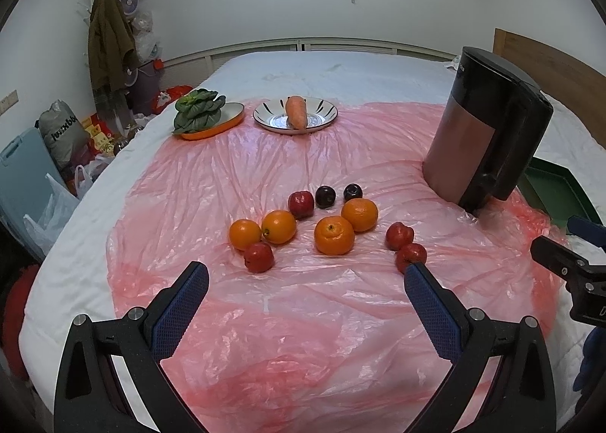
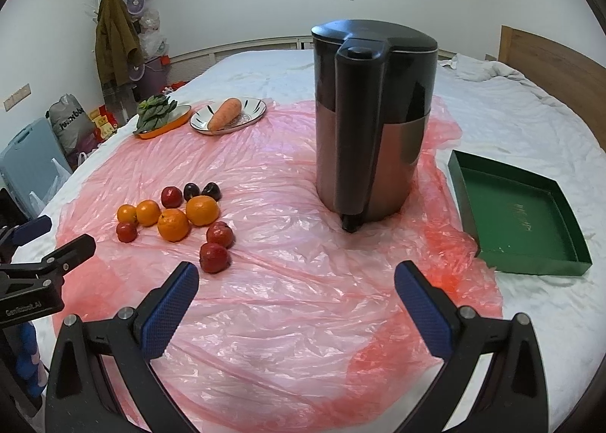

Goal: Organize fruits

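Both grippers hover above a pink plastic sheet spread over a bed with white bedding. The left gripper has its fingers spread wide, empty and touching nothing; the right gripper is likewise released, with nothing between its fingers. The fruit lies in a loose cluster on the sheet, ahead of the left gripper and to the left of the right one: four oranges, five red fruits and two dark plums at the far edge of the group. The two red fruits on the right of the cluster touch each other, and the nearer one sits just beside the left gripper's right fingertip. A black and copper kettle stands upright on the sheet, right of the fruit. An open green tray lies on the bedding at the sheet's right edge, with no fruit in it. At the far side of the sheet, an orange dish holds leafy greens, and beside it a striped plate holds a carrot
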{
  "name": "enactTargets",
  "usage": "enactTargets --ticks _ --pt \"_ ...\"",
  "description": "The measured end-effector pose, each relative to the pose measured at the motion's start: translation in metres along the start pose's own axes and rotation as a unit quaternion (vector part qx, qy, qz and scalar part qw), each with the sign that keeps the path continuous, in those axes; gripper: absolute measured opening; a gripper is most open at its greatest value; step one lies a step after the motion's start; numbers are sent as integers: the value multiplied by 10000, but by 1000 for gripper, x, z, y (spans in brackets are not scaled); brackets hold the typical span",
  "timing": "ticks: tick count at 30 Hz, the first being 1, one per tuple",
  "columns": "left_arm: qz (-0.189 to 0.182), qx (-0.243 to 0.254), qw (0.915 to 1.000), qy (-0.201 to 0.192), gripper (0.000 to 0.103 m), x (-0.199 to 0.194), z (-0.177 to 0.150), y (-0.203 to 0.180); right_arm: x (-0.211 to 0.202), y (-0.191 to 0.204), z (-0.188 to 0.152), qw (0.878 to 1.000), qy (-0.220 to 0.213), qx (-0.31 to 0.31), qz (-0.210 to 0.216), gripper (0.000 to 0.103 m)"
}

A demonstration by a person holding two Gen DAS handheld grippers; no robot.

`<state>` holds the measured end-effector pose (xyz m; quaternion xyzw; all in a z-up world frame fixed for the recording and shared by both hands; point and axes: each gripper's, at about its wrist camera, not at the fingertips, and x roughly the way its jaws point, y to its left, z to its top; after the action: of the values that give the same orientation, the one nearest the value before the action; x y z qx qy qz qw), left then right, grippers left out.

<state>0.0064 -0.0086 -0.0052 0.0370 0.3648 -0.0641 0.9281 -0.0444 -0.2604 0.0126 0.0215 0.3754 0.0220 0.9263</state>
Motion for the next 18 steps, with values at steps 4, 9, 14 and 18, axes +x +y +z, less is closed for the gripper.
enactTargets --ticks 4,9,14,18 --pt "-86 -131 9999 47 102 3 2 3 2 3 0 9999 -2 -31 108 103" --pt "-52 -140 9999 61 102 7 4 2 5 7 2 9997 -20 -119 207 103" --pt "-79 -165 9998 95 102 11 4 3 7 10 2 9993 -63 -160 325 103" --pt "108 -139 9998 75 102 11 2 11 8 14 4 9983 -101 -219 531 103"
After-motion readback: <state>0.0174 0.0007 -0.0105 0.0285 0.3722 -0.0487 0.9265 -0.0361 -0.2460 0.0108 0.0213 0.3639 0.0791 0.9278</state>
